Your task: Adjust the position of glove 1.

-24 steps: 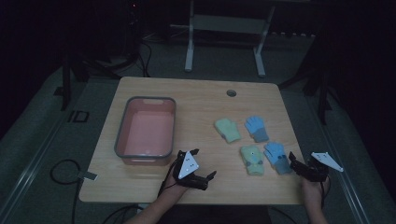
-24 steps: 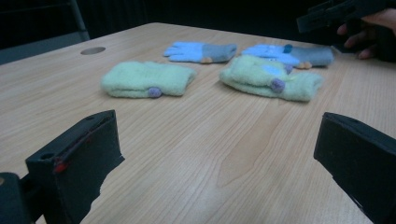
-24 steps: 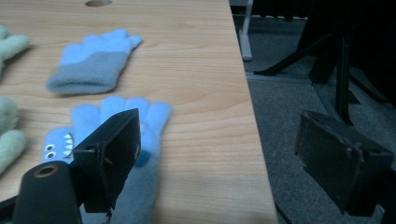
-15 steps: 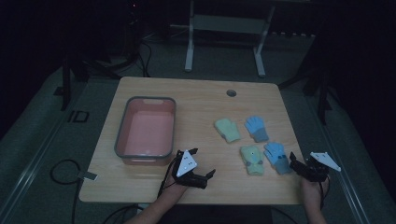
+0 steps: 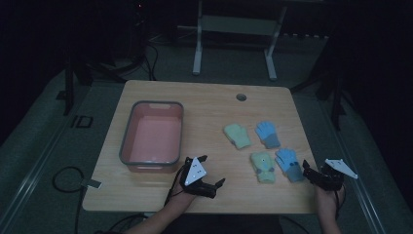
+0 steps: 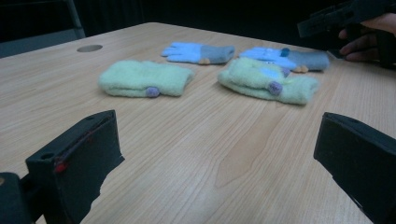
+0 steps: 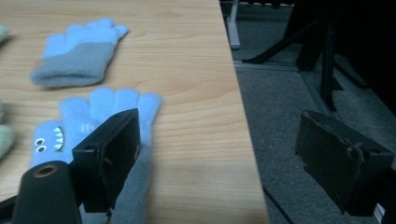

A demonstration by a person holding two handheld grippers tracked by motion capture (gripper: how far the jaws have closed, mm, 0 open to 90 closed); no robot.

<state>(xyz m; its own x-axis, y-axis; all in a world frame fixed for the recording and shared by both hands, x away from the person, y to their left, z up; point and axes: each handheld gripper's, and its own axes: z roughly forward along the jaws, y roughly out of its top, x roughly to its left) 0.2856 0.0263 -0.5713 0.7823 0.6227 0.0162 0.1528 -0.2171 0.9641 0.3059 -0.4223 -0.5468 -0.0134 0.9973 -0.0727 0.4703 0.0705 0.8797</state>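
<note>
The near blue glove is partly hidden behind the right tool's black jaw.

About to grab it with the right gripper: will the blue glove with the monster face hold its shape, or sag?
The blue glove looks like soft fleece lying flat, so it will probably droop from the jaws. Likely very light. Its fuzzy surface should grip well, and it can't roll.

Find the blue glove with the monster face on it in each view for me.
High view: the face glove lies lower right, near the right gripper.
Left gripper view: far right, behind a green glove.
Right gripper view: lower left, partly behind one jaw.
Shared landmark: the plain blue glove beside it.
</note>
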